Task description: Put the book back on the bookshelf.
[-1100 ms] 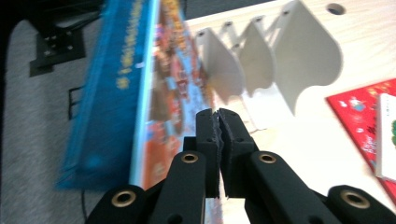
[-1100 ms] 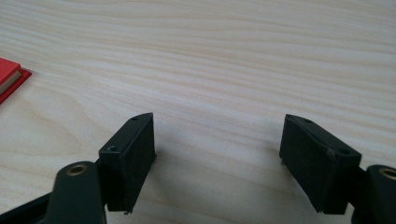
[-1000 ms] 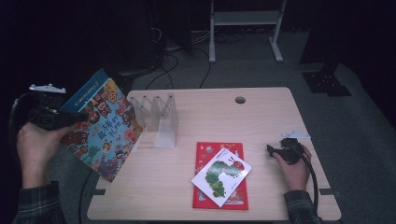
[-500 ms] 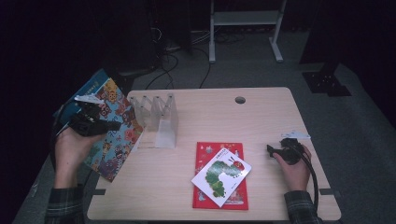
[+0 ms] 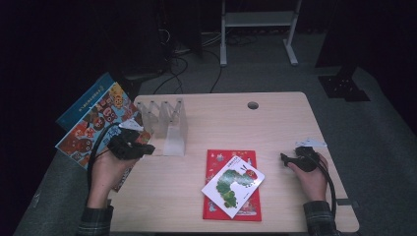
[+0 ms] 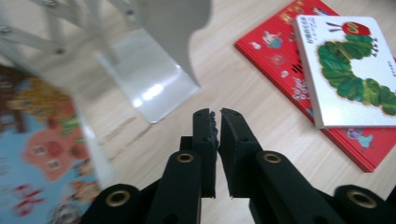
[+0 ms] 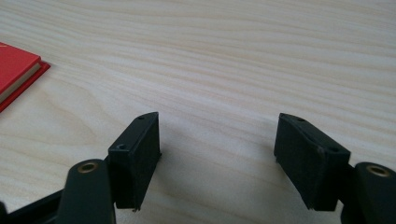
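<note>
A pale wooden table (image 5: 275,128) with a fine straight grain and a round cable hole (image 5: 253,105) near its far edge stands on grey carpet (image 5: 373,128) in a dark room. Behind it, loose cables (image 5: 187,49) and the legs of a white metal frame (image 5: 258,19) show. At the far left, a large picture book (image 5: 91,125) with a blue border and busy orange and red drawings hangs tilted over the table's left edge; I cannot tell what props it. Just right of it, the left gripper (image 5: 146,149), matte black plastic in the person's left hand (image 5: 105,172), points toward the clear book rack (image 5: 167,123). In the left gripper view its jaws stand almost together with only a slit between them and nothing in it (image 6: 218,114). The book (image 6: 42,154) lies blurred to their left, and the rack's glossy, see-through base plate (image 6: 154,84) is just ahead. Near the table's middle lies a flat red book (image 5: 219,164), and a smaller white caterpillar book (image 5: 232,179) rests askew on top of it. At the right, the right gripper (image 5: 285,158) lies low on the wood under the right hand (image 5: 310,179). Its jaws are spread wide, have just been closing a little, and have only bare tabletop between them (image 7: 217,135).
</note>
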Available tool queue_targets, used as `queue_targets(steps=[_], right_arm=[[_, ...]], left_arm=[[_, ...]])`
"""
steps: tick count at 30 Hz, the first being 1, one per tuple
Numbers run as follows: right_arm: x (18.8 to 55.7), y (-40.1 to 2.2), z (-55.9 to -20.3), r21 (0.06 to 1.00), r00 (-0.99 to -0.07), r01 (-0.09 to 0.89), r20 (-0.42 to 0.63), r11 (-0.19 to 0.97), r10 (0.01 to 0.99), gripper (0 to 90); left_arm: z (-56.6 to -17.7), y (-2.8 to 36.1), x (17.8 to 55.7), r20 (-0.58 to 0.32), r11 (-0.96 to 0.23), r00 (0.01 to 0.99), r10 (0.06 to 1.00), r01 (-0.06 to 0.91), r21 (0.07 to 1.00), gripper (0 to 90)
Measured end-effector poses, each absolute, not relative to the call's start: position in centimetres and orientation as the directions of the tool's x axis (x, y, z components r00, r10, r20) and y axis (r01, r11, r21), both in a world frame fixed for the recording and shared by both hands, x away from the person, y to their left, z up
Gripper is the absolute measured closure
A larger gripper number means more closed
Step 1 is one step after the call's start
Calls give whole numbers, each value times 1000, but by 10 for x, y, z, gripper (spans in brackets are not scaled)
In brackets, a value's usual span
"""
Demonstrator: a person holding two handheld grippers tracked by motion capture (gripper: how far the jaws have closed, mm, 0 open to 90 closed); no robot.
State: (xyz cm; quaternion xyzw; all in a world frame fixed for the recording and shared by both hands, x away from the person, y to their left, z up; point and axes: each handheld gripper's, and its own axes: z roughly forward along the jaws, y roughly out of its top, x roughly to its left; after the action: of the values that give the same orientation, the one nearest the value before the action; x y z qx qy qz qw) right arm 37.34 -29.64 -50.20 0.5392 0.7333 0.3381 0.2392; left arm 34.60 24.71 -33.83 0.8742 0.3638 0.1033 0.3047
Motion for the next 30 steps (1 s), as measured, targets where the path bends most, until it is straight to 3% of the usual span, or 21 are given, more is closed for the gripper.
queue_targets(steps=[11, 30], right_arm=[[372, -295, -502, 753, -301, 631, 16, 187, 954, 296], [372, -295, -502, 752, -312, 630, 16, 194, 950, 283]], left_arm=[[-398, 227, 343, -47, -582, 744, 667, 559, 591, 750], [-474, 214, 334, 25, -667, 798, 603, 486, 565, 377]])
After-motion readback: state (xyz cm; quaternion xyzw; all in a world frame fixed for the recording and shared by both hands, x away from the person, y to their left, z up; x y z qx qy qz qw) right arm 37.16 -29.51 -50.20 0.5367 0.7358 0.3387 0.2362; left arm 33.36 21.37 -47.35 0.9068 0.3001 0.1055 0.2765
